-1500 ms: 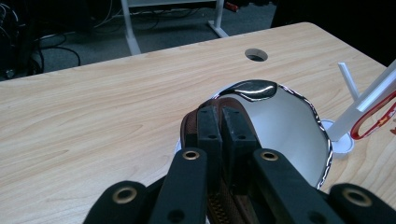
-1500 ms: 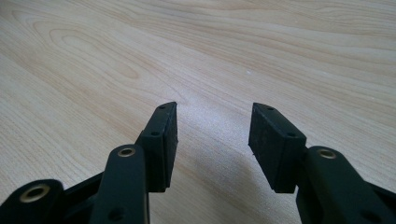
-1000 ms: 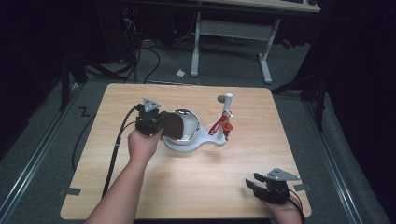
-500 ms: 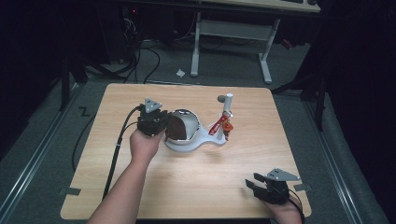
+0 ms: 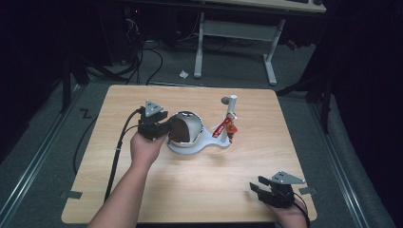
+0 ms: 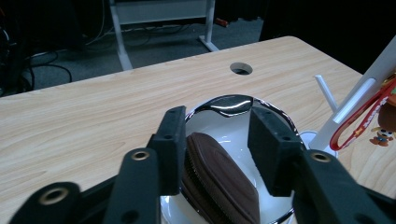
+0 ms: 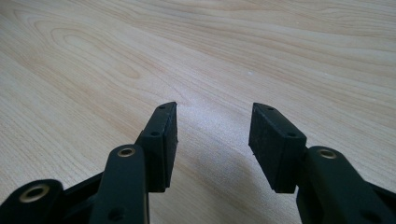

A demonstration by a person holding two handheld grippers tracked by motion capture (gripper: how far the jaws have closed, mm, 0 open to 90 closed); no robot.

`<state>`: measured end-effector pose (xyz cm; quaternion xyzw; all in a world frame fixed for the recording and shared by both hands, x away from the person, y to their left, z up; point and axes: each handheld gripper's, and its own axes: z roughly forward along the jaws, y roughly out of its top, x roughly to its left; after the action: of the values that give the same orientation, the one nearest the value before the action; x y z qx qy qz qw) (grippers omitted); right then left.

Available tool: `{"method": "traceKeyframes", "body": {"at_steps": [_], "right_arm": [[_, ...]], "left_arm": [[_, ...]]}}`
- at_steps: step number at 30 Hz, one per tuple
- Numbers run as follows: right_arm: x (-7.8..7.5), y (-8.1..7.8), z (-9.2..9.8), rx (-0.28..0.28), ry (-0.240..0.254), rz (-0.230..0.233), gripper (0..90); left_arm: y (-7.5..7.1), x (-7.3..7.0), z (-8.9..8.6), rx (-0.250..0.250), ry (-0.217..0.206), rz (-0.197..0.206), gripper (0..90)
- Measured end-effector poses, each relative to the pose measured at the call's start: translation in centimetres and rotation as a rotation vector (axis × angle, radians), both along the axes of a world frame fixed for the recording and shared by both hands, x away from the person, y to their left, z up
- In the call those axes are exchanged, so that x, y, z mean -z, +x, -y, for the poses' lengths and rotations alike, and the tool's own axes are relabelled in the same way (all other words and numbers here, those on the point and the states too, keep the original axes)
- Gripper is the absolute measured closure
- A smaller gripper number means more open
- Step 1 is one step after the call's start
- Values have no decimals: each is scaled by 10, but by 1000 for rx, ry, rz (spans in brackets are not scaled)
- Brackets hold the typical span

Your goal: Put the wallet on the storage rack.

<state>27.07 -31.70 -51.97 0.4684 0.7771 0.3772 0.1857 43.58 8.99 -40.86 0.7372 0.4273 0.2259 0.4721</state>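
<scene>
Since the earlier frames the left gripper (image 5: pixel 167 127) has kept its place at the bowl's rim, but its jaws have just been opening: they were pinched on the dark cookie and now stand spread. In the left gripper view the chocolate sandwich cookie (image 6: pixel 219 179) lies tilted inside the shiny metal bowl (image 6: pixel 229 103), leaning against the left pad while the right pad stands clear of it, so nothing is clamped. The cookie rests in the bowl's near half, below the gripper's tips.

Taking the bowl as landmark: it sits on a white base (image 5: pixel 190 148) near the middle of the wooden table (image 5: pixel 199 180). Just to the bowl's right a white post (image 5: pixel 231 108) rises from the same base, with a red strap (image 5: pixel 222 128) and a small figure hanging on it. Beyond the bowl, near the table's far edge, is a round hole (image 6: pixel 241 69) in the tabletop.

The right gripper (image 5: pixel 260 187) rests well apart from the bowl, at the table's near right corner, jaws spread over bare wood with nothing between them.
</scene>
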Motion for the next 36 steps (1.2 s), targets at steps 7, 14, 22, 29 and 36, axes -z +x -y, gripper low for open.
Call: {"method": "traceKeyframes", "body": {"at_steps": [7, 14, 22, 29, 36], "right_arm": [[0, 0, 0, 1, 1, -2, 522], [0, 0, -1, 1, 1, -4, 522], [1, 0, -2, -3, -4, -4, 522], [1, 0, -3, -2, -7, -6, 522], [2, 0, -3, -3, -14, -3, 522]], "left_arm": [[-9, 1, -9, 13, -7, 9, 479], [-23, 9, -22, 34, 8, 9, 426], [-44, 27, -42, 38, 9, 0, 387], [-63, 54, -63, 41, 8, -26, 372], [-86, 84, -85, 43, 33, -76, 366]]}}
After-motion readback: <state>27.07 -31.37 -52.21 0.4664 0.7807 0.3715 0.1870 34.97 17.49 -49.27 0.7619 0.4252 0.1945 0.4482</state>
